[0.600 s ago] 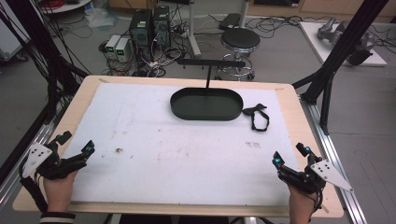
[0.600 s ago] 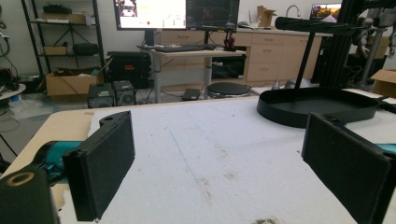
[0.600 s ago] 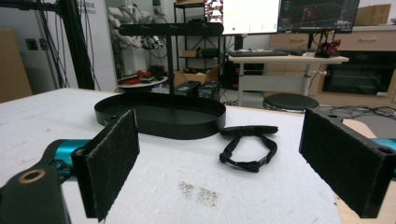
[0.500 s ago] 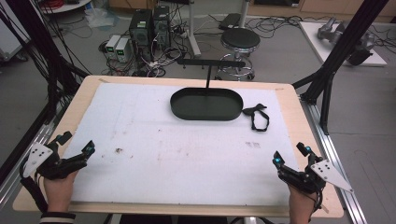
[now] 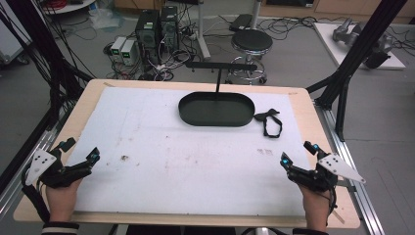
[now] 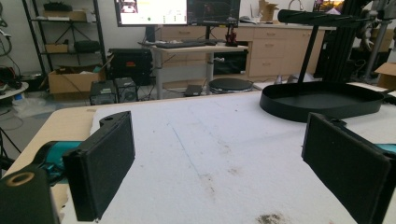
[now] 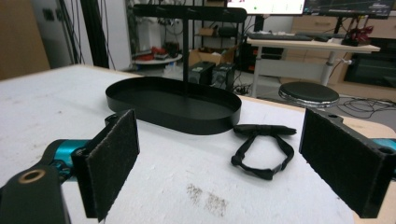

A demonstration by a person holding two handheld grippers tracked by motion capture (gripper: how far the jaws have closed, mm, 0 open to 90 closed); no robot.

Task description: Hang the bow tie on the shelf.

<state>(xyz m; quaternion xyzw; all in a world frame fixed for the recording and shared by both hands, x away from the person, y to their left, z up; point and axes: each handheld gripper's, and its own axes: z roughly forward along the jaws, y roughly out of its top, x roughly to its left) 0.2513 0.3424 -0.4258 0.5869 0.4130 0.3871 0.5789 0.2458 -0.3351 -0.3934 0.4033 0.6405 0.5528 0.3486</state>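
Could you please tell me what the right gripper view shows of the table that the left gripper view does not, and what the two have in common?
Right gripper view: the black bow tie lies flat on the white mat, just beside the oval black tray, with the right claw open towards it. Left gripper view: the left claw is open over bare mat, with two monitors on a desk behind. Both show the tray, its upright T-bar stand, the mat, and a round stool beyond the table.

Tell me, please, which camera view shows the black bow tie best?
The right gripper view: the bow tie lies close, its knot and looped strap clear. The high view shows it small beside the tray; the left gripper view gives no clear sight.
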